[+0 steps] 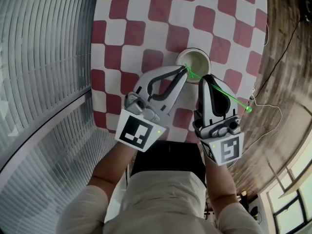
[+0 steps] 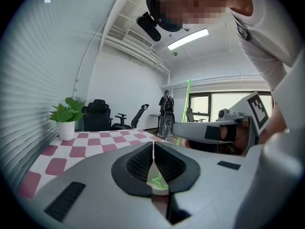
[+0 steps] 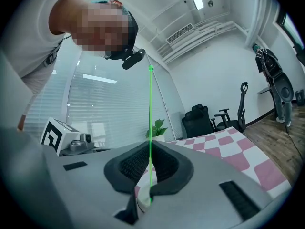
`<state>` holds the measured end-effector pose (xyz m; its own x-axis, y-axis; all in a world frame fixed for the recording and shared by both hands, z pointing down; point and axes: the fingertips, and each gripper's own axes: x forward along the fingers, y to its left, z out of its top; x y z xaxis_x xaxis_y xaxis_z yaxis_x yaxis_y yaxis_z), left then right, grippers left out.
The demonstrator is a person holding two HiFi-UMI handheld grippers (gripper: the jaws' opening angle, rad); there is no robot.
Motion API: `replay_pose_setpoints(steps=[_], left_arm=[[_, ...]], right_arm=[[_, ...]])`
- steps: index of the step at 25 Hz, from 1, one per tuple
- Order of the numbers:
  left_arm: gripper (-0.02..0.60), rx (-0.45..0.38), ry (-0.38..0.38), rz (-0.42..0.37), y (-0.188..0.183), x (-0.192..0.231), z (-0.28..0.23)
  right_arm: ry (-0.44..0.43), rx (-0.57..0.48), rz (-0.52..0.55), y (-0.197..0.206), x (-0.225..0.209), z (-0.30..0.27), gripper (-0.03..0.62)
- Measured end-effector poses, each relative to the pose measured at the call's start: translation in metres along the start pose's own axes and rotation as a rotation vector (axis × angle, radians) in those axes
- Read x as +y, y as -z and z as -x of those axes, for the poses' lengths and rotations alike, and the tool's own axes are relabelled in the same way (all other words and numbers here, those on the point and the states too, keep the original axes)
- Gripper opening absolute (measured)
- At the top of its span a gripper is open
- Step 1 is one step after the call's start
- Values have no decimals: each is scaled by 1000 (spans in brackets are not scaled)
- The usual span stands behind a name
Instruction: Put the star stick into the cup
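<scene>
At the far left, slatted window blinds (image 1: 39, 57) run beside the desk (image 1: 146, 23), which is covered by a red-and-white chequered cloth. The left hand-held gripper (image 1: 184, 73) reaches toward the small round pale cup (image 1: 204, 56). Its jaws are closed together, and the star end of the thin green star stick (image 1: 229, 99) shows at their seam, right over the cup's mouth, so they seem to nip the star. The stick slants from there back to the right, passing through the right hand-held gripper (image 1: 206, 78), whose jaws are clamped tight on the shaft. Its other end juts out over the wooden floor (image 1: 278, 57). The stick appears poised above the cup but not yet in it. What remains is to lower or tip it in and then let go with both grippers. The grippers cover the cup's near rim in the head view, and only a pale sliver of it shows below the jaws in the gripper views. That leaves it unclear whether the star has already dipped below the rim, and how firmly the left pads bite it.
</scene>
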<state>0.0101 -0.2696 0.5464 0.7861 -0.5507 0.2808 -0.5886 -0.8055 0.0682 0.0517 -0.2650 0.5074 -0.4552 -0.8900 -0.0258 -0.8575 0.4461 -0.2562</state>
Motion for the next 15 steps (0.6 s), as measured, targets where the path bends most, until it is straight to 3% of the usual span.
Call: replay_pose_setpoints(steps=[15], left_arm=[[37, 17, -21, -3, 22, 3, -6]], right_arm=[[46, 20, -84, 35, -15, 8, 38]])
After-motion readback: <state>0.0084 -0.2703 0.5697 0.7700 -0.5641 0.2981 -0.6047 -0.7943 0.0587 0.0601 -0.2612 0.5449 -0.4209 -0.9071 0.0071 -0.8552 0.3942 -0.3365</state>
